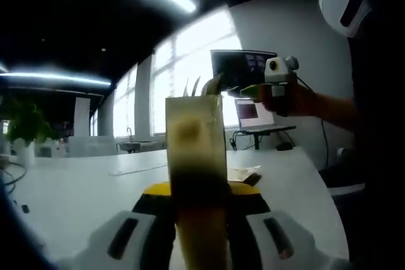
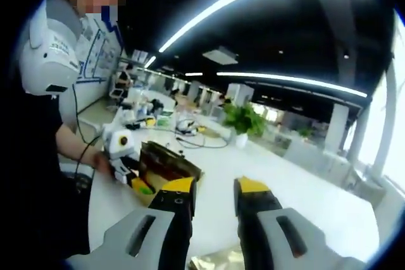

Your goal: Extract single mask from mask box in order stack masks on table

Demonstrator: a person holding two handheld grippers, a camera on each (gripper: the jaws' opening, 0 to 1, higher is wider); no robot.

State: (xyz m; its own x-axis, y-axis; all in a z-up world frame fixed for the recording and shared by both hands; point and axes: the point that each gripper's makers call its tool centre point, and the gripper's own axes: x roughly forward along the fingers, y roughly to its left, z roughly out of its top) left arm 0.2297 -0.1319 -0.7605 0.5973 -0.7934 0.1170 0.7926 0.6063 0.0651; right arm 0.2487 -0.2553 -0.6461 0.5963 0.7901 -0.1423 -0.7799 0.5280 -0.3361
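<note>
We are clamping the left gripper (image 1: pixel 201 219) on the mask box (image 1: pixel 195 150), upright at twelve o'clock; the right gripper (image 2: pixel 213 195) (jaws parted, empty) is hovering over the white table (image 2: pixel 304 200), box at nine o'clock.

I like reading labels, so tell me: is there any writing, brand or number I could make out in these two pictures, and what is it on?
None can be read.
Wall poster: blue diagrams and lines, too blurred.
Monitor: dark, shapes only.
Laptop screen: blurred.
Mask box: no legible print.
</note>
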